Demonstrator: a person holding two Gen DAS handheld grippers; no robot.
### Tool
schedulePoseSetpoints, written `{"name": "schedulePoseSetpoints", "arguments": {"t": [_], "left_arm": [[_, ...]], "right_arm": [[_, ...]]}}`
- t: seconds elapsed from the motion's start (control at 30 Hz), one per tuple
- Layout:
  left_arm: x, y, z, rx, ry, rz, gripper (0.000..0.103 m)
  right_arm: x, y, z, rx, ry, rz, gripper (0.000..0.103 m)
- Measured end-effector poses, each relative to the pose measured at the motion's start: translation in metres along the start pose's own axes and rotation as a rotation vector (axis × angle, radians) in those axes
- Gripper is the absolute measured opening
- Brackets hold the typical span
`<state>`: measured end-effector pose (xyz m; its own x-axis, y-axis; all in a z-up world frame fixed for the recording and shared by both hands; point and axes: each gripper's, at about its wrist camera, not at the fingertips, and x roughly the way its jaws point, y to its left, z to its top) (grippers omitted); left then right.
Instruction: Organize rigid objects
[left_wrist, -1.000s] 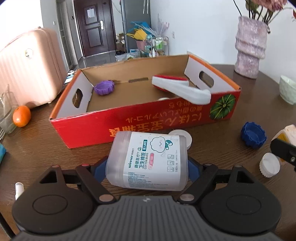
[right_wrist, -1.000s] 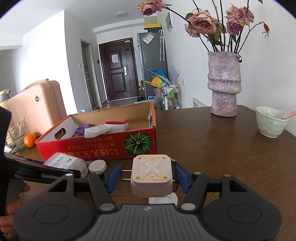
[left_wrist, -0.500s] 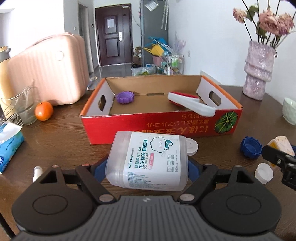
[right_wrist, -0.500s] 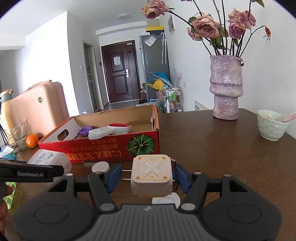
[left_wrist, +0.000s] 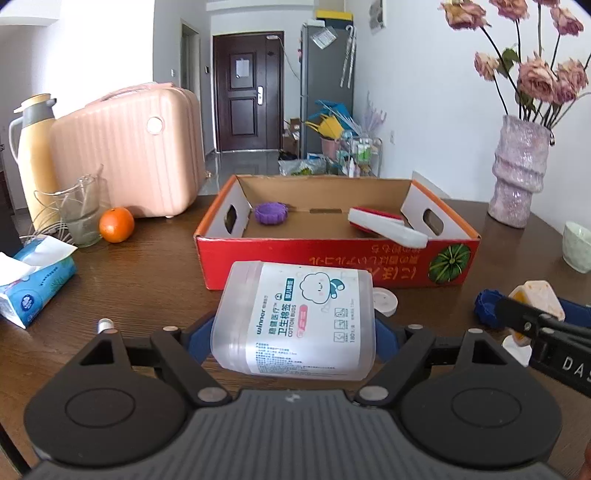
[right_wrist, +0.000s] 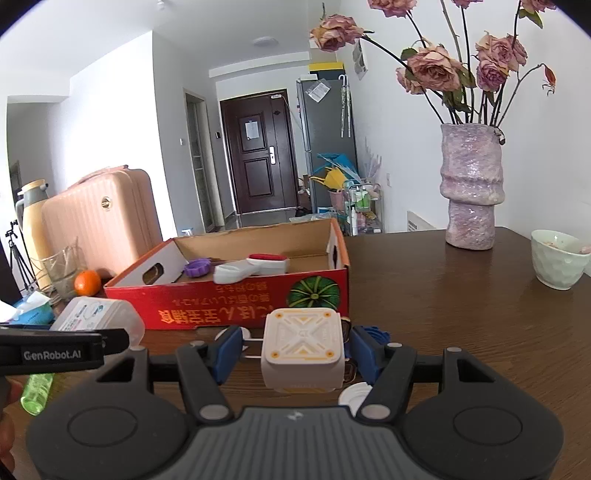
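Left gripper (left_wrist: 293, 332) fingers clamp a cotton bud tub (left_wrist: 295, 321), held above the worktop (left_wrist: 140, 266) just before the red cardboard box (left_wrist: 332, 264). Right gripper (right_wrist: 295, 354) fingers grip a white cube (right_wrist: 301, 349), also near the box front.

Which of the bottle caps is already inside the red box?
The purple cap, near the box's far left corner. The blue cap and white cap lie outside on the table.

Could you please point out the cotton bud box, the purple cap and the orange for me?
cotton bud box (left_wrist: 306, 317), left wrist view, label.
purple cap (left_wrist: 270, 213), left wrist view, top.
orange (left_wrist: 116, 224), left wrist view, centre.
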<state>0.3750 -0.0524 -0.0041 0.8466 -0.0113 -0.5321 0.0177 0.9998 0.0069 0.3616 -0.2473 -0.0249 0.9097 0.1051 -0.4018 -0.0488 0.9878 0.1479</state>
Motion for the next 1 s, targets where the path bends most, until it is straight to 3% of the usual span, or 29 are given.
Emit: {"name": "schedulePoseSetpoints", "arguments": {"t": [0.43, 1.0], "left_arm": [[-0.007, 0.009, 0.012, -0.040, -0.056, 0.034, 0.084], [0.016, 0.013, 0.045, -0.090, -0.102, 0.073, 0.084]], "right_arm": [[0.002, 0.019, 0.012, -0.002, -0.055, 0.009, 0.063], [0.032, 0.029, 0.044, 0.004, -0.108, 0.005, 0.063]]}}
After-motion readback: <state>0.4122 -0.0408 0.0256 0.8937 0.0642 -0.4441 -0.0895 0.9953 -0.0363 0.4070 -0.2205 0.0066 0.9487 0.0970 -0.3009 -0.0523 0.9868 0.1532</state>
